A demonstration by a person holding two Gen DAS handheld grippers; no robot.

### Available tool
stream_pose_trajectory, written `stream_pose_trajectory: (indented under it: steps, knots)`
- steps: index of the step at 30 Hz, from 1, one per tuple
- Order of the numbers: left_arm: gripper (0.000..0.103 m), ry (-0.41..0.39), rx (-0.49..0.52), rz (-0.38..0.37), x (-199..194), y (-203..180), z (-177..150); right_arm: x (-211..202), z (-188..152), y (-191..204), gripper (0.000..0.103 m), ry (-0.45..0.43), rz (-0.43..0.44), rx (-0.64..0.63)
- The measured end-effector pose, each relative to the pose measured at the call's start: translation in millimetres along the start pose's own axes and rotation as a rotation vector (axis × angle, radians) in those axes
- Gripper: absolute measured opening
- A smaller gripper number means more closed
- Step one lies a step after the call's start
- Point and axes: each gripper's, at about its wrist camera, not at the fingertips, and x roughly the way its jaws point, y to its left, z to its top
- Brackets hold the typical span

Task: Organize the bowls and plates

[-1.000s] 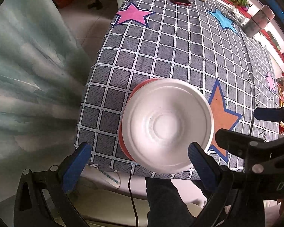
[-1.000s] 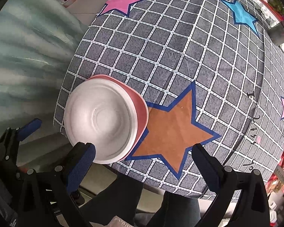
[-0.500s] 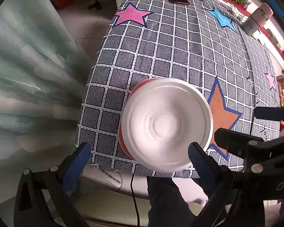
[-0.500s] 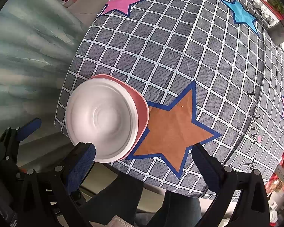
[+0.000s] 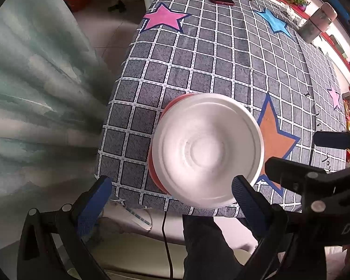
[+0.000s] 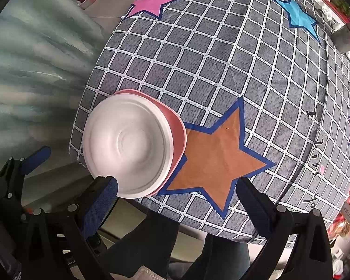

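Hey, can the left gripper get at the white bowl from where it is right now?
Probably yes. The left gripper is open, the white bowl lies just ahead of its fingers at the table's near edge, and nothing stands between them.

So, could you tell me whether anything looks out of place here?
The white bowl sits off-centre on the pink one, and the stack hangs slightly over the table edge. Nothing spilled or broken.

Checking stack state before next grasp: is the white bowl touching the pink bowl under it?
Touching. The right wrist view shows the white bowl nested inside the pink bowl, rims flush with no gap. Both grippers are open, holding nothing.
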Motion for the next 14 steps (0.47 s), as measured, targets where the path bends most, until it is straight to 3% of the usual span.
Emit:
stream_pose_trajectory:
  steps: [11,14]
  knots:
    - [0.103,-0.009,-0.018,0.019,-3.6,6.4,2.5,-1.9,-1.7,-1.6,0.102,-0.008,0.008,-0.003]
    - [0.103,-0.041,-0.025,0.013,-9.8,8.3,3.5,-3.1,-0.7,-1.8,0.102,-0.015,0.008,-0.007]
